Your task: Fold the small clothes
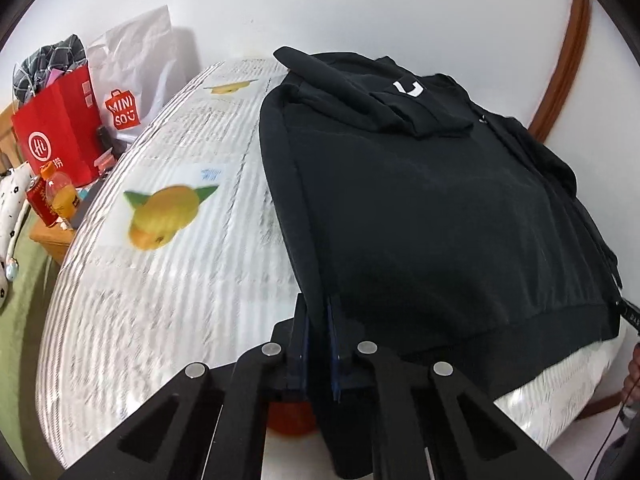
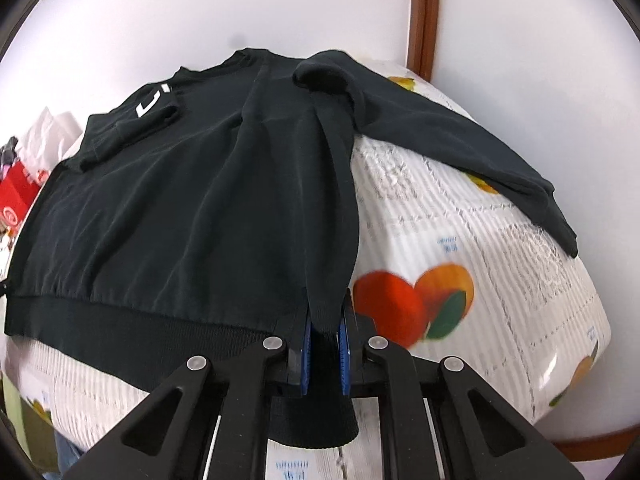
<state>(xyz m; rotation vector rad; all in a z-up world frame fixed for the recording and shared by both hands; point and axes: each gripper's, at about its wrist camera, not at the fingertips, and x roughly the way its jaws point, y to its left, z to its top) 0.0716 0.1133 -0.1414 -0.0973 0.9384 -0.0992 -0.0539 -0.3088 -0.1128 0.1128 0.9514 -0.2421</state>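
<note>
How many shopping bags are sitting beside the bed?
2: a red bag on the wooden stand, and a white bag right behind it against the wall. More may be hidden behind them.

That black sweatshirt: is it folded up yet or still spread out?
Mostly spread: the black sweatshirt lies flat on the table, one sleeve folded across it, the other sleeve stretched out sideways.

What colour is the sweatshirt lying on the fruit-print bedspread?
Black, with small white lettering near the chest; the black long-sleeved sweatshirt shows best in the right wrist view.
</note>
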